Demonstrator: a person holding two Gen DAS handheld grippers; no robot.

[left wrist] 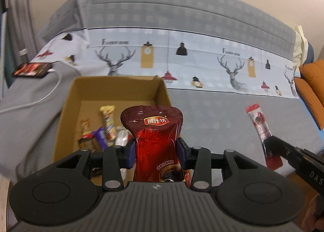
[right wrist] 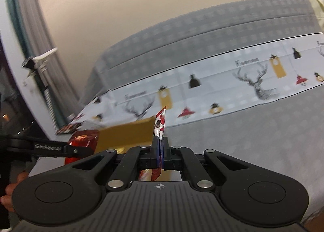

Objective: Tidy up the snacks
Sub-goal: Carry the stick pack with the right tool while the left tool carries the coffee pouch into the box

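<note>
the left gripper [left wrist: 157,151] pinches a dark red pouch [left wrist: 154,137] upright, above the near edge of an open cardboard box [left wrist: 66,110] on the grey bed [left wrist: 212,110]. small wrapped snacks [left wrist: 101,132] lie inside the box. the right gripper [right wrist: 160,147], jaws pressed together, pinches a thin red-and-white sachet [right wrist: 161,122] edge-on, right of the box.

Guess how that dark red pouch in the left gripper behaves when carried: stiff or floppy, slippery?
The dark red pouch probably flexes: its waist pinches between the left gripper pads, yet its top stands upright, so it seems semi-stiff. Its glossy film glints, so it may slip.
</note>
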